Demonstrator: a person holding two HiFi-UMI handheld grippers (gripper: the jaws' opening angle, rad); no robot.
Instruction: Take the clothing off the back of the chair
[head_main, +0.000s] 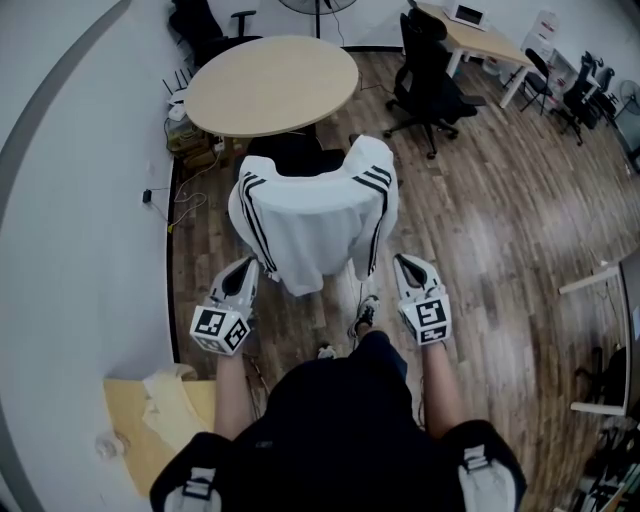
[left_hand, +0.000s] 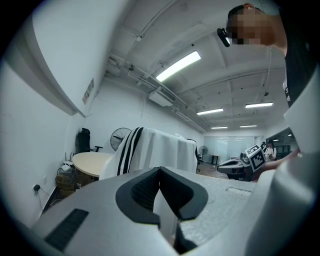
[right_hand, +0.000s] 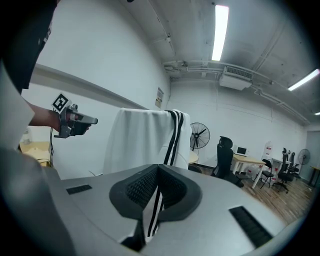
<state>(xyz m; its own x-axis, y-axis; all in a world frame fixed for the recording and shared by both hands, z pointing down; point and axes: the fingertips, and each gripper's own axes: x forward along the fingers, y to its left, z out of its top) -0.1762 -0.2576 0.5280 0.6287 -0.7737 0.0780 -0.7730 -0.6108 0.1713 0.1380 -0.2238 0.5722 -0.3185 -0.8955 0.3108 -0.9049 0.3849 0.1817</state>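
Observation:
A white jacket (head_main: 315, 220) with black stripes hangs over the back of a black chair (head_main: 295, 155), right in front of me. My left gripper (head_main: 247, 266) sits at the jacket's lower left edge, pointing level. My right gripper (head_main: 404, 262) is just off its lower right sleeve. Both are shut with nothing between the pads. In the left gripper view the jacket (left_hand: 160, 147) stands beyond the shut gripper (left_hand: 160, 170), and the right gripper (left_hand: 235, 167) shows to the side. The right gripper view shows the striped sleeve (right_hand: 172, 135) past its shut gripper (right_hand: 159, 167), with the left gripper (right_hand: 87, 120) opposite.
A round wooden table (head_main: 270, 85) stands just behind the chair, with boxes and cables (head_main: 190, 140) under its left side. A white wall runs along the left. A black office chair (head_main: 430, 80) and a desk (head_main: 480, 40) are at the back right. Torn cardboard (head_main: 150, 410) lies near left.

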